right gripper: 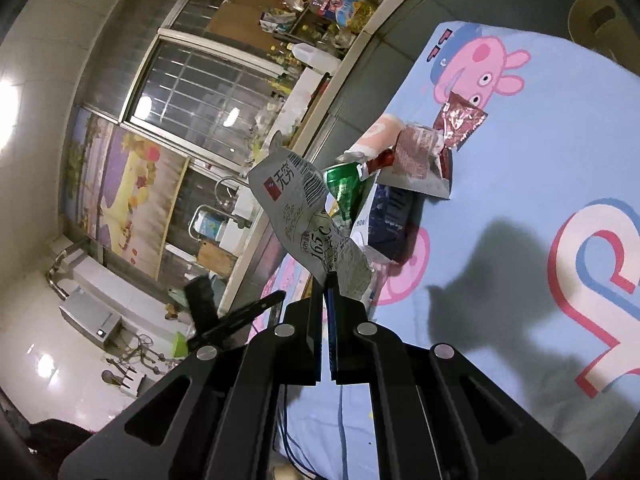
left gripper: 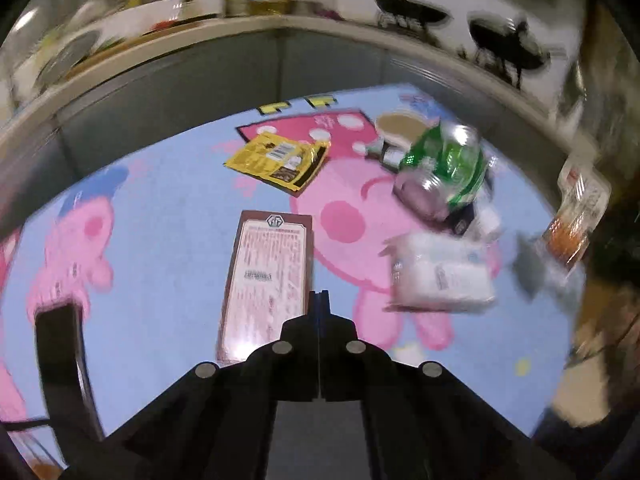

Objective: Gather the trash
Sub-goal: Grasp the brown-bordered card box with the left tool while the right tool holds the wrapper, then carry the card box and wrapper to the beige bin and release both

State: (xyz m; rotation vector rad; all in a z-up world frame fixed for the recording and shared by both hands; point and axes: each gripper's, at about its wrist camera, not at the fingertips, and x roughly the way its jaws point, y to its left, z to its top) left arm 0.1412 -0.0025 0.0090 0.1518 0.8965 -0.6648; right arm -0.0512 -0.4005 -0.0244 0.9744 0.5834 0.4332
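My right gripper (right gripper: 327, 280) is shut on a crumpled silver wrapper (right gripper: 304, 212) with red and black print and holds it in the air beside the table. My left gripper (left gripper: 319, 298) is shut and empty, just right of a flat brown packet (left gripper: 266, 280) on the cartoon-pig tablecloth (left gripper: 160, 240). A trash pile lies on the cloth: a crushed green can (left gripper: 444, 168) (right gripper: 344, 190), a white wrapped pack (left gripper: 444, 276), a yellow sachet (left gripper: 280, 158), a dark blue carton (right gripper: 390, 220) and red foil wrappers (right gripper: 460, 122).
A grey cabinet edge and counter (left gripper: 280, 52) run behind the table, with cluttered shelves above. An orange snack bag (left gripper: 576, 216) sits at the right edge in the left wrist view. A black stand (left gripper: 64, 364) is at the lower left. A window and sink show on the left of the right wrist view.
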